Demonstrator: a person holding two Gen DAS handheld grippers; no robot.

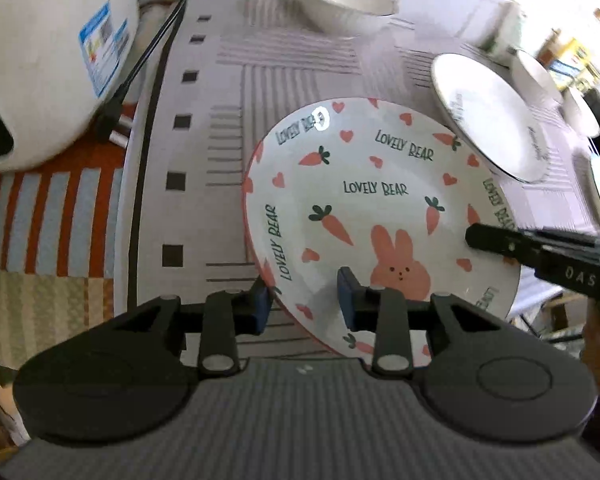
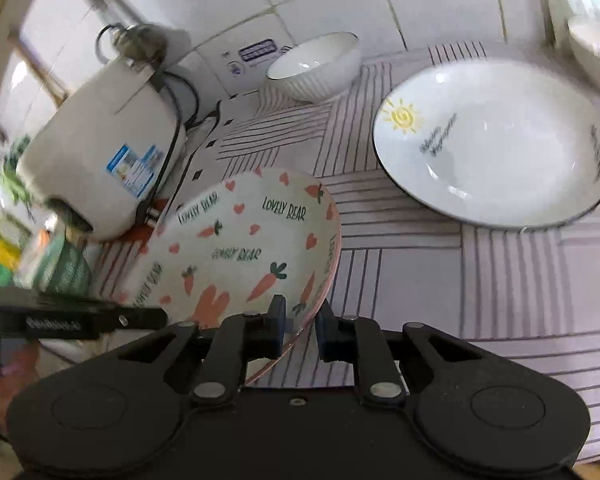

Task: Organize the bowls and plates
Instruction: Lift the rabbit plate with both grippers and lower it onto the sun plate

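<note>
A deep plate (image 1: 364, 216) printed with carrots, hearts, a pink rabbit and "LOVELY BEAR" is held between both grippers, tilted above the striped tablecloth (image 2: 500, 280). My left gripper (image 1: 303, 306) is shut on its near-left rim, one pad under the rim and one on the inside. In the right wrist view the same plate (image 2: 252, 236) slopes up to the left, and my right gripper (image 2: 300, 330) is shut on its near rim. The right gripper's fingertip (image 1: 474, 236) shows at the plate's right edge in the left wrist view.
A white plate with a dark rim and a yellow sun (image 2: 492, 144) lies flat to the right. A white ribbed bowl (image 2: 316, 66) stands at the back by the tiled wall. A white rice cooker (image 2: 100, 152) with its cord sits left. Another white bowl (image 2: 596, 48) is far right.
</note>
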